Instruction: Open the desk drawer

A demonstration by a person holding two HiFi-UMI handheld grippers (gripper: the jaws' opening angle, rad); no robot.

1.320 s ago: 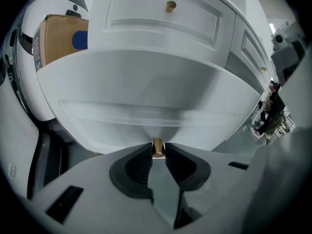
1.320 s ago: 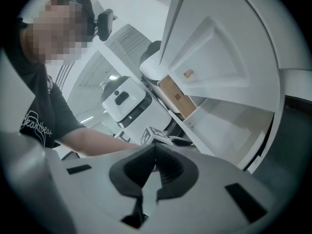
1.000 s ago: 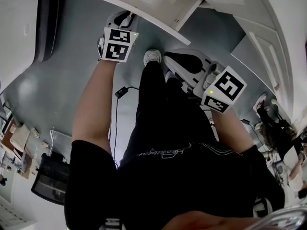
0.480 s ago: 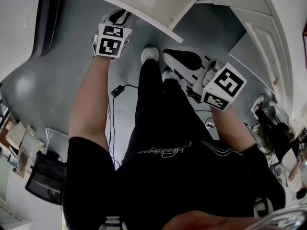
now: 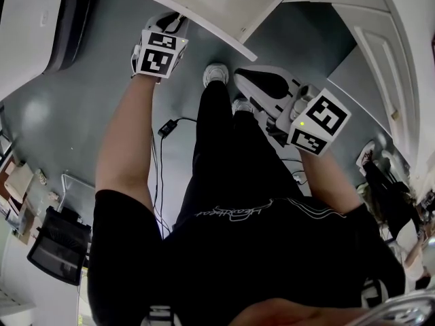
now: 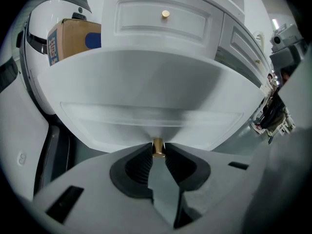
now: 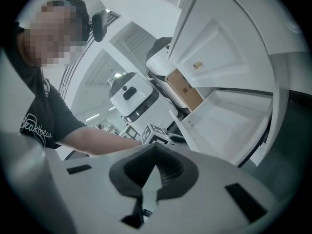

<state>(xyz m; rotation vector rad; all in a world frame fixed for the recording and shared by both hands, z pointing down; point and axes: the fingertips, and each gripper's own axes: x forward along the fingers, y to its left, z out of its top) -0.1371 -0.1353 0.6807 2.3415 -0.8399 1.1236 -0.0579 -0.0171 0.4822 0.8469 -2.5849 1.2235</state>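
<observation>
The white desk drawer (image 5: 216,4) stands pulled out at the top of the head view, and its front panel (image 6: 151,89) fills the left gripper view. My left gripper (image 6: 158,153) is shut on the drawer's small brass knob (image 6: 158,147), one ribbed pad on each side. From above, the left gripper (image 5: 172,21) sits against the drawer's front edge. My right gripper (image 5: 239,80) hovers to the right over the floor, apart from the drawer. Its jaws (image 7: 156,149) meet at the tip with nothing between them. The right gripper view shows the open drawer's bare white inside (image 7: 233,125).
Above the open drawer is a second drawer front with a brass knob (image 6: 165,14). A cardboard box (image 6: 73,37) sits under the desk to the left. The person's black trousers and white shoe (image 5: 216,75) are below the drawer. A cable (image 5: 166,129) lies on the grey floor.
The left gripper, still on the knob, has shifted a little with the drawer front. The right gripper has hardly moved.
</observation>
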